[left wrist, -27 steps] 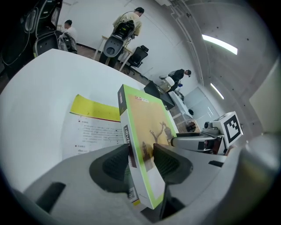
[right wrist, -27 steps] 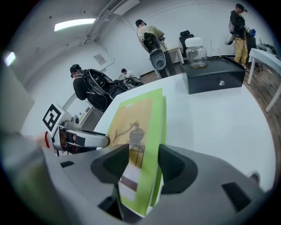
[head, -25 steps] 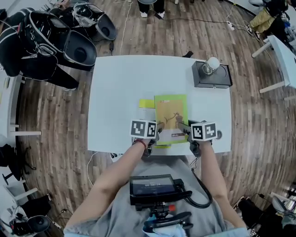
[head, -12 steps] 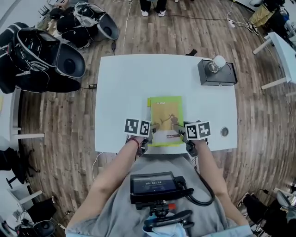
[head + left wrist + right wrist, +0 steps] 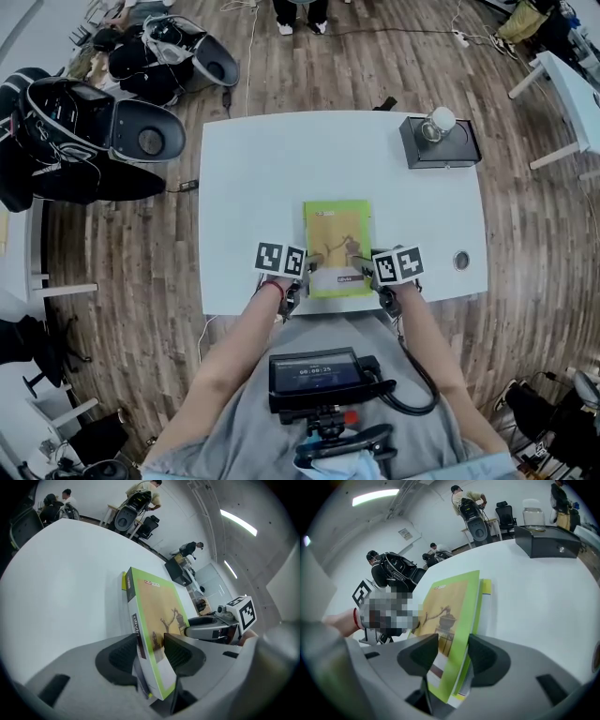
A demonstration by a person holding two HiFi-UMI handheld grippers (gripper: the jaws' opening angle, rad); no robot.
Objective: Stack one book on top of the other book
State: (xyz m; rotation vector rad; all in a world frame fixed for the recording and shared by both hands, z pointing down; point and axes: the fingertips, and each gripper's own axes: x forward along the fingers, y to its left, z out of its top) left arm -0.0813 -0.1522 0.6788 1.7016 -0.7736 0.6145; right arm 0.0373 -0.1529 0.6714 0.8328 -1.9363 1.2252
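Head view gives you the wooden floor [image 5: 141, 281] all round the white counter [image 5: 253, 169], the largest thing on it. Off the counter's far left corner, open black cases [image 5: 103, 141] lie on that floor. On the counter's far right corner sits a black box [image 5: 445, 150] with a pale round thing [image 5: 438, 122] on its lid; what that thing is cannot be told.

At the counter's near edge, about midway along it, lies the green book [image 5: 337, 234], cover up, its long side running from the near edge toward the counter's middle. It rests squarely on the yellow book [image 5: 486, 587], of which only a thin strip shows past the green cover's far corner.

Your left gripper [image 5: 150, 651] is at the stack's left side, at the counter's near edge. Its jaws stand fairly wide and clamp the green book's edge, one pad on the cover and one under the spine side. Your right gripper [image 5: 452, 653] takes the stack's opposite side at the same edge, its jaws likewise closed on the green book's edge. Whether the yellow book is pinched too is unclear.

A small round grommet [image 5: 460, 260] is set in the counter near its near right corner.
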